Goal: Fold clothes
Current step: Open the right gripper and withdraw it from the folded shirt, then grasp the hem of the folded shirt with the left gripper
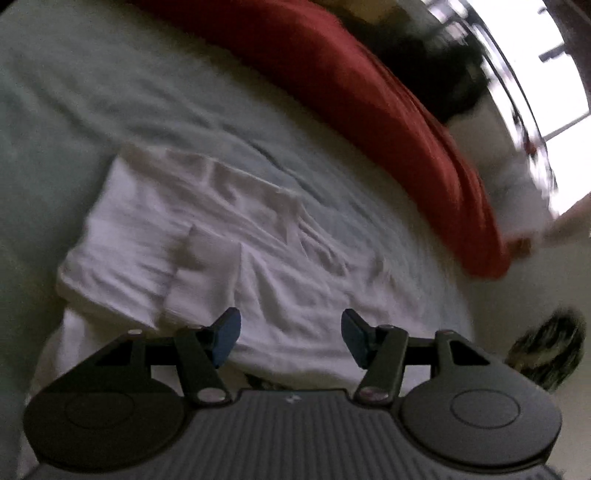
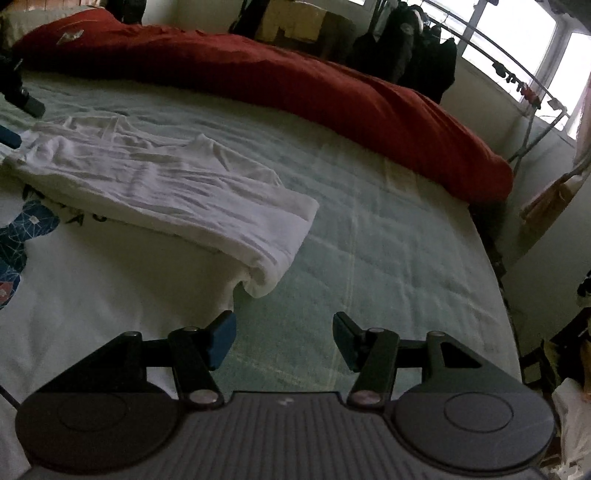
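Both of my grippers fill the bottom of their own views, so I start there. My left gripper (image 1: 291, 338) hangs over the white shirt (image 1: 207, 236) with its blue pads (image 1: 224, 341) well apart and nothing between them; the cloth lies under the gap, and I cannot tell whether the tips touch it. My right gripper (image 2: 284, 341) stands just as wide, its jaws gaping over bare bedding with nothing in them, the near corner of the shirt just ahead and to the left of the left-hand pad.

Going by size from here: the bed (image 2: 388, 258), covered in a pale green sheet, takes up most of both views. Along its far side runs a long red duvet (image 2: 295, 85), bunched into a ridge. The white shirt (image 2: 155, 192) lies on the near left part of the sheet, flat but creased, with one side folded inward into a long band whose rolled corner points toward my right gripper. A blue printed figure (image 2: 14, 247) shows on the shirt at the left edge of the right wrist view. Behind the bed, under the bright window (image 2: 517, 33), a drying rack (image 2: 532, 92) holds dark clothes (image 2: 417, 48). My left wrist view is smeared with blur, so small details there escape me.
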`<state>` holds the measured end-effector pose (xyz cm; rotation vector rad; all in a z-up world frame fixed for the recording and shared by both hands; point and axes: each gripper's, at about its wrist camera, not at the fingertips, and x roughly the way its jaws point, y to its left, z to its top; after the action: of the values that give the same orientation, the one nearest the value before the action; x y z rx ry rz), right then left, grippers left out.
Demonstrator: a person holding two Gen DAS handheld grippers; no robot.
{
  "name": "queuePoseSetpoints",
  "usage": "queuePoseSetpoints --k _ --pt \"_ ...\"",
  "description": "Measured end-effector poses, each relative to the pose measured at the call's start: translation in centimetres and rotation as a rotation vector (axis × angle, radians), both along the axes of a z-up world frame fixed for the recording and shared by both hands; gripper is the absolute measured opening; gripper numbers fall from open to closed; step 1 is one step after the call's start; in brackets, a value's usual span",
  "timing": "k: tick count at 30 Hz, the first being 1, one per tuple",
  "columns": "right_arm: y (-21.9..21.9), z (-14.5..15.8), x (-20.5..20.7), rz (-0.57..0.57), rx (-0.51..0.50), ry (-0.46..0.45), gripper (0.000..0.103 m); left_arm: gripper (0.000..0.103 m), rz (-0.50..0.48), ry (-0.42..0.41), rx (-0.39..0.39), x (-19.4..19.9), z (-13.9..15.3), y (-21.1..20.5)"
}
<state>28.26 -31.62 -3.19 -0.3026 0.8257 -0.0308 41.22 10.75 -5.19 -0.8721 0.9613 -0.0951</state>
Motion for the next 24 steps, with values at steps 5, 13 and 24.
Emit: queuePoseSetpoints --k 5,13,24 --pt "0.3 0.1 0.6 0.020 0.001 -0.008 0.062 0.059 0.119 0.066 -0.108 -1.9 -2.2 0.7" --pt "1.4 0.5 1.0 0.050 -0.010 -0.023 0.062 0.061 0.176 0.062 -0.154 -1.5 -3.9 1.2" --pt "3.5 0.7 1.0 0.082 -0.044 -0.031 0.062 0.062 0.206 -0.001 -0.228 -1.5 -3.6 1.8"
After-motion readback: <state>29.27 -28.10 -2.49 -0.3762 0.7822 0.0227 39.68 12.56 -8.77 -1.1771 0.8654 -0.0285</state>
